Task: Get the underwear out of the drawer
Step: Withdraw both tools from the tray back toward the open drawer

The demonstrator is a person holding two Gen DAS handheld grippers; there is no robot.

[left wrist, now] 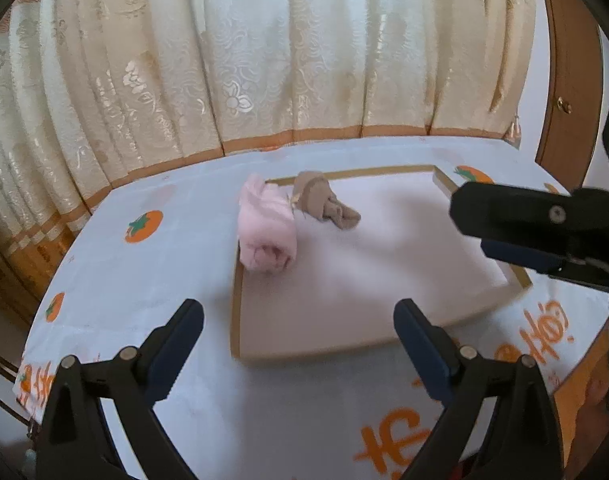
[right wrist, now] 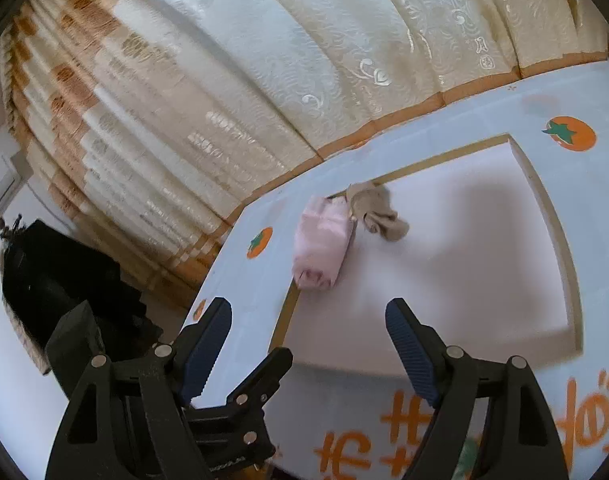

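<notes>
Underwear, a pink roll, lies across the drawer's left rim beside a beige sock. My left claw and right claw are both spread, empty. The tablecloth's orange writing is illegible.

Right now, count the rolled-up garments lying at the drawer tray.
2. The pink roll lies over the tray's left rim; the beige knotted piece sits at the tray's far edge, touching it. Nothing else shows inside; none appears hidden.
</notes>
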